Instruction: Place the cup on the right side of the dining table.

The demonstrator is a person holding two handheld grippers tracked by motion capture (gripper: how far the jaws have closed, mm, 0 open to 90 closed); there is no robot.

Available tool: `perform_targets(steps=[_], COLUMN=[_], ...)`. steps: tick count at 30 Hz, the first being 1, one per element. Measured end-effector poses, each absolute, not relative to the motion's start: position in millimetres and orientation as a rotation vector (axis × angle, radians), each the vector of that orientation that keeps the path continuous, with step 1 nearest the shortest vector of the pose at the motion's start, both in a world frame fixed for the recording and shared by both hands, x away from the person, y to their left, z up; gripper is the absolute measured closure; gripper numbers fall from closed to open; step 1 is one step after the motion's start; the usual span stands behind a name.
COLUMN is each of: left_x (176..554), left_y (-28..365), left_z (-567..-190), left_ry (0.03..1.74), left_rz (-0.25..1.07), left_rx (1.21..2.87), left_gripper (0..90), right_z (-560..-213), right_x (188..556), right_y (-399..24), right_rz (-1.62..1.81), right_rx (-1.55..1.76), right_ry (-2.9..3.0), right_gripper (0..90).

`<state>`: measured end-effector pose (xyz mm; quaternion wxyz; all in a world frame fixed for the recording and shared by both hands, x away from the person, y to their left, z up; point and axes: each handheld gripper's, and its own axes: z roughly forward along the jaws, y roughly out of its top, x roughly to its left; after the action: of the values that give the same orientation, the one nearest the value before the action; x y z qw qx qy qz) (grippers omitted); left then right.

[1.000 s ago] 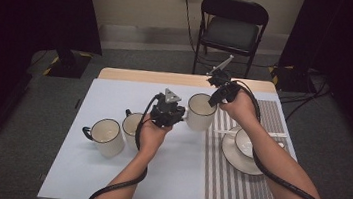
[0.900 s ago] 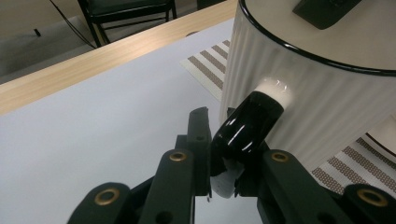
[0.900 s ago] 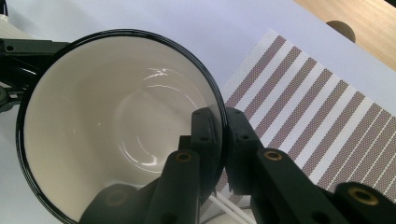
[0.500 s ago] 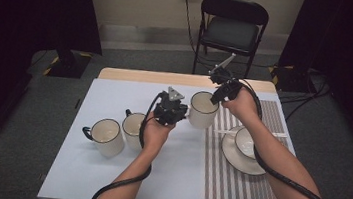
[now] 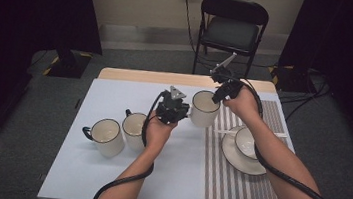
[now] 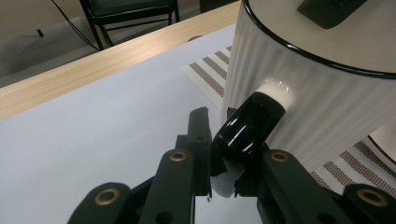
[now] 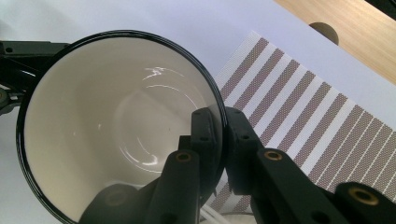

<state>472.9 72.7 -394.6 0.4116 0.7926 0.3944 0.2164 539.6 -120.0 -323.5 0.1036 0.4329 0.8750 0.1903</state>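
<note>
Tall white ribbed ceramic mug with black rim (image 5: 204, 109) gripped both ways: left gripper (image 5: 179, 114) clamps black handle (image 6: 250, 126), right gripper (image 5: 219, 95) pinches rim (image 7: 212, 100). Placement on striped placemat (image 5: 240, 187) pending.

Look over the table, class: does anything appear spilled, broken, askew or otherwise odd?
Nothing stands out. The mug stands upright and empty, the left gripper clamped on its handle, the right gripper on its rim. The other two mugs and the saucer look tidy.
</note>
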Motion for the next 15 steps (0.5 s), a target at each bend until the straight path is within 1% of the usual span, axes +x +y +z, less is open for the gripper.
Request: perform_targets(steps=[15], left_x=[480.8], left_y=[63.0], left_z=[-397.8], left_ry=[0.996], left_rz=[0.548], left_rx=[1.990], left_gripper=[80.4], right_z=[-326.8], right_x=[547.8], right_y=[-128.7], right_rz=[0.562], right_rx=[1.284], right_ry=[2.574], right_gripper=[83.5])
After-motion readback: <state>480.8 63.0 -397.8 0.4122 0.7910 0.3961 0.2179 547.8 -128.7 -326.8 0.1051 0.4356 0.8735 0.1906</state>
